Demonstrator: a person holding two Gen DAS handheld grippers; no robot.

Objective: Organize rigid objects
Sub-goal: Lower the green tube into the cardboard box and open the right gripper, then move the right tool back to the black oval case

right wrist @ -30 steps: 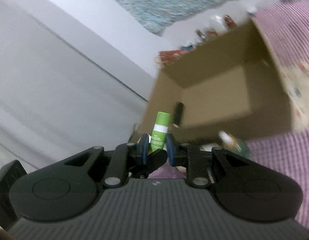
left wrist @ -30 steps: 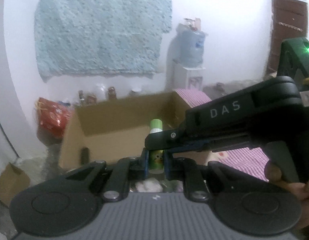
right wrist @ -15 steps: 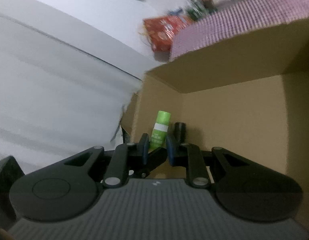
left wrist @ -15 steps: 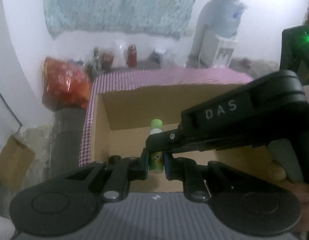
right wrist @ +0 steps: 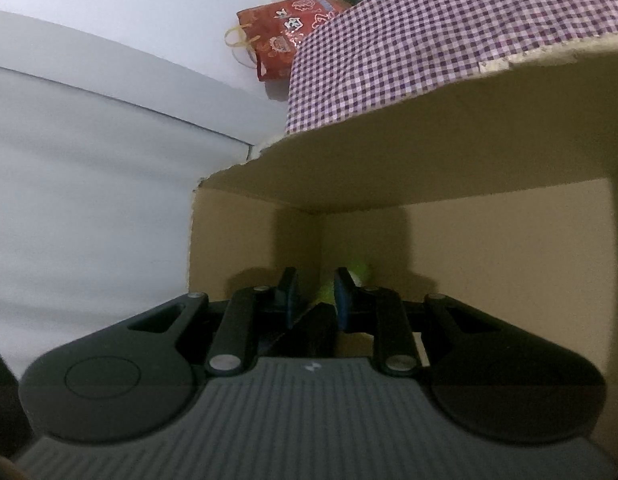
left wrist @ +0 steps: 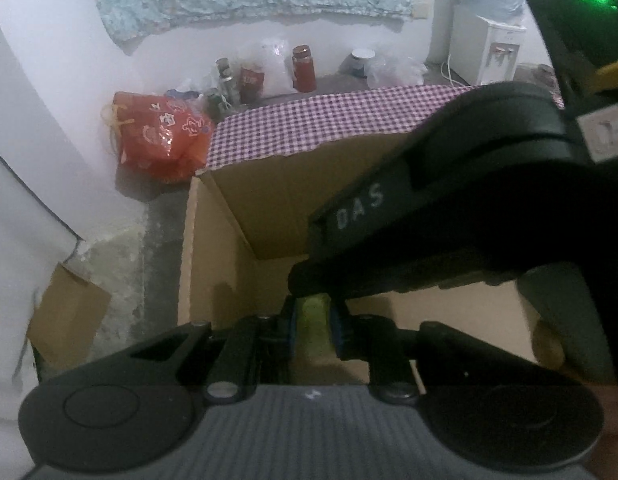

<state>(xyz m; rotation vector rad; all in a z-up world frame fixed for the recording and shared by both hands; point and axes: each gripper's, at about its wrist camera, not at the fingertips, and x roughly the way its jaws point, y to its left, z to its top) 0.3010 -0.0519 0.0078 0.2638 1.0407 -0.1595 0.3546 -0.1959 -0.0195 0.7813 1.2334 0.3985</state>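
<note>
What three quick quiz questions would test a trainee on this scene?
1. True or false: the left hand-held gripper holds the small green plastic tube over the open brown cardboard box.
2. The cloth behind the box is: A purple-and-white checked; B plain blue; C striped.
3. What colour is the shiny patterned gift bag left of the box?
Key: 1 true; 2 A; 3 red.
</note>
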